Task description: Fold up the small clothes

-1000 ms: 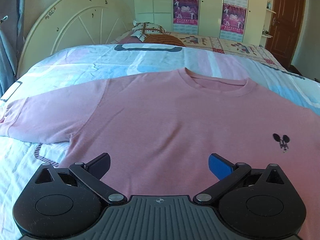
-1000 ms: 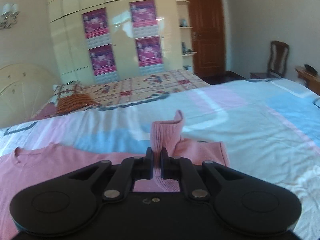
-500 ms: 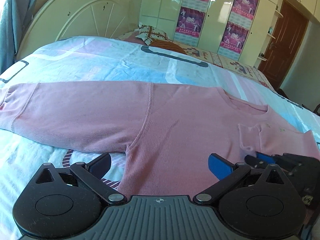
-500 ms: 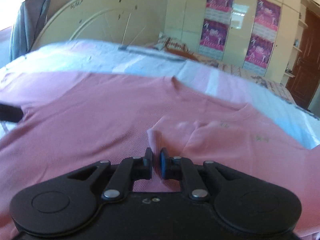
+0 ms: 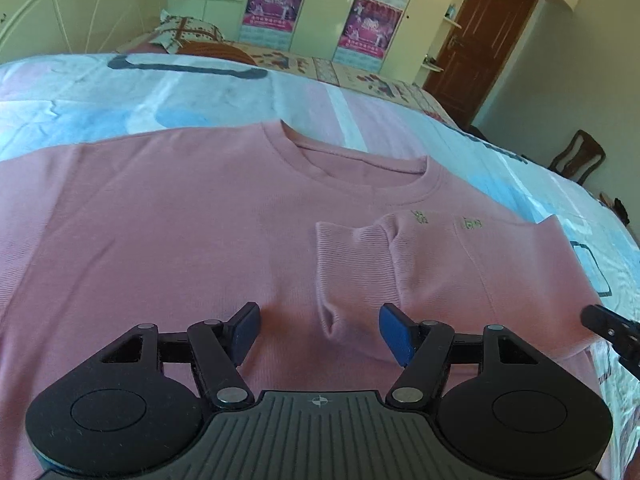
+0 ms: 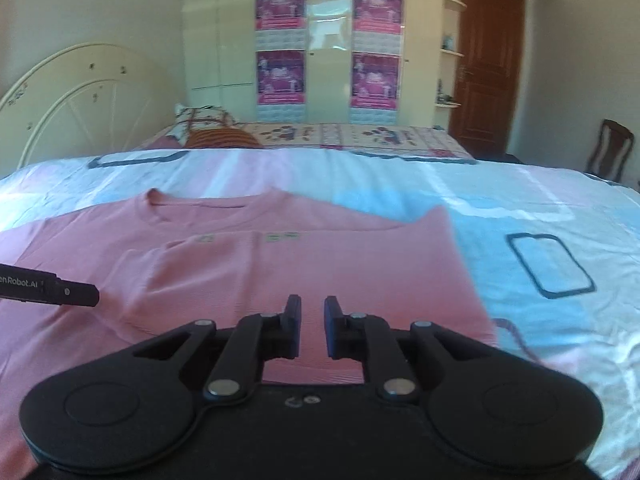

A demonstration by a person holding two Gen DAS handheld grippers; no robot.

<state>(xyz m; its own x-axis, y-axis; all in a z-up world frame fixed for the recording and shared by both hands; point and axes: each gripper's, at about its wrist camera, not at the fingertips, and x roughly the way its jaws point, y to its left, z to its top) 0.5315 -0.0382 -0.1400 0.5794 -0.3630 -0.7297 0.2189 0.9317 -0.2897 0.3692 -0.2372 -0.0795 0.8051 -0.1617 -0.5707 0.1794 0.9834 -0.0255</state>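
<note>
One pink sweater, two tools, one bed.

In the left wrist view, one pink sweater (image 5: 168, 216) is spread across the bed (image 5: 200, 92), one sleeve (image 5: 352, 264) folded over its chest; the left tool (image 5: 318, 330), jaws just narrowed, is released astride the cuff. In the right wrist view, the right tool (image 6: 311, 328) is seen nearly closed, grasping nothing, four posters (image 6: 280, 4) behind.

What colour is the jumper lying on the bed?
Pink all over. The jumper shows best in the left wrist view, spread on the bed.

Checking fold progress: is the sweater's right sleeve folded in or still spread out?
Folded in. The sleeve lies across the sweater's chest, cuff below the collar, with nothing holding it.
</note>
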